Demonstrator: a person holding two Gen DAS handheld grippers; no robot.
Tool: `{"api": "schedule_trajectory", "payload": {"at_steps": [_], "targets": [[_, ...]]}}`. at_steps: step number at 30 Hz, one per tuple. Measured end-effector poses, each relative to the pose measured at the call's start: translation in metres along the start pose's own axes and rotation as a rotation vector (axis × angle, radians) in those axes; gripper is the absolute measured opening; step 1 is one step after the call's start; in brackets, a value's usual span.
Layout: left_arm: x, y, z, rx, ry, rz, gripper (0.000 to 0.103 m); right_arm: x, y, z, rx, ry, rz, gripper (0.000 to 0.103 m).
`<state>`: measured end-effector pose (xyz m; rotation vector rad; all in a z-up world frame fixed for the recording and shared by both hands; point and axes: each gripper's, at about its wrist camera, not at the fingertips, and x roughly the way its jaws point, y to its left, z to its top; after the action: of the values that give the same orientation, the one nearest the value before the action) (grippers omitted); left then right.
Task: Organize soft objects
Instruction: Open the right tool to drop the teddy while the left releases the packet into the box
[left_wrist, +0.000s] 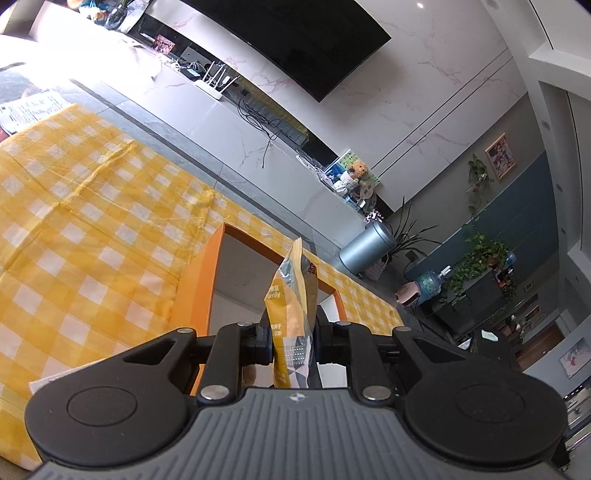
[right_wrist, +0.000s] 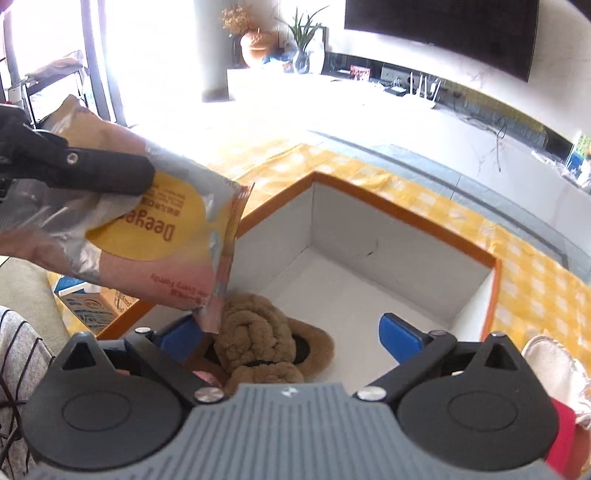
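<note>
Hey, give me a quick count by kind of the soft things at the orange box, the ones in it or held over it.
Snack bag, held over the orange box by the left gripper: 1
Brown plush toy, in the box: 1
Total: 2

snack bag (right_wrist: 155, 229): yellow/silver, crinkled, held above box | plush (right_wrist: 255, 339): brown, in box (right_wrist: 402, 218) corner

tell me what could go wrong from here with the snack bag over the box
The left gripper pinches the snack bag by a thin edge only, so it could slip out. The bag hangs over the box's orange rim and may land outside. Dropped, it could cover the brown plush toy.
</note>
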<state>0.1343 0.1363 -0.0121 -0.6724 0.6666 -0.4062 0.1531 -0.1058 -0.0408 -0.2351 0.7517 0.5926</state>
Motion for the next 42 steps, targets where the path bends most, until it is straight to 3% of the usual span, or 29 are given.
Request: {"api": "schedule_trajectory", "payload": {"at_steps": [3,9,15,18,24,27,32,35,38,42], "targets": [[0.008,0.0,0.001,-0.022,0.014,-0.036,0.021,-0.019,-0.009,-0.005,0.011,-0.051,-0.034,0.1],[0.048,-0.001,0.001,-0.016,0.078,0.021,0.021,-0.046,-0.041,-0.017,0.169,-0.114,-0.163,0.1],[0.108,-0.006,0.0,0.023,0.184,0.044,0.021,-0.055,-0.064,-0.023,0.342,-0.135,-0.115,0.1],[0.13,-0.004,-0.007,0.012,0.22,0.058,0.021,-0.046,-0.066,-0.025,0.354,-0.132,-0.11,0.1],[0.14,-0.006,-0.017,0.092,0.231,0.14,0.022,-0.049,-0.069,-0.032,0.375,-0.122,-0.111,0.1],[0.14,-0.004,-0.017,0.102,0.254,0.141,0.029,-0.049,-0.072,-0.033,0.379,-0.119,-0.072,0.1],[0.122,-0.017,-0.013,0.129,0.209,0.195,0.063,-0.05,-0.069,-0.032,0.383,-0.118,-0.076,0.1],[0.102,-0.047,-0.018,0.292,0.196,0.297,0.072,-0.056,-0.066,-0.031,0.367,-0.131,-0.097,0.1],[0.081,-0.076,-0.029,0.469,0.08,0.47,0.074,-0.064,-0.064,-0.029,0.361,-0.148,-0.119,0.1],[0.062,-0.099,-0.041,0.602,-0.06,0.646,0.076,-0.076,-0.062,-0.026,0.323,-0.165,-0.17,0.1]]}}
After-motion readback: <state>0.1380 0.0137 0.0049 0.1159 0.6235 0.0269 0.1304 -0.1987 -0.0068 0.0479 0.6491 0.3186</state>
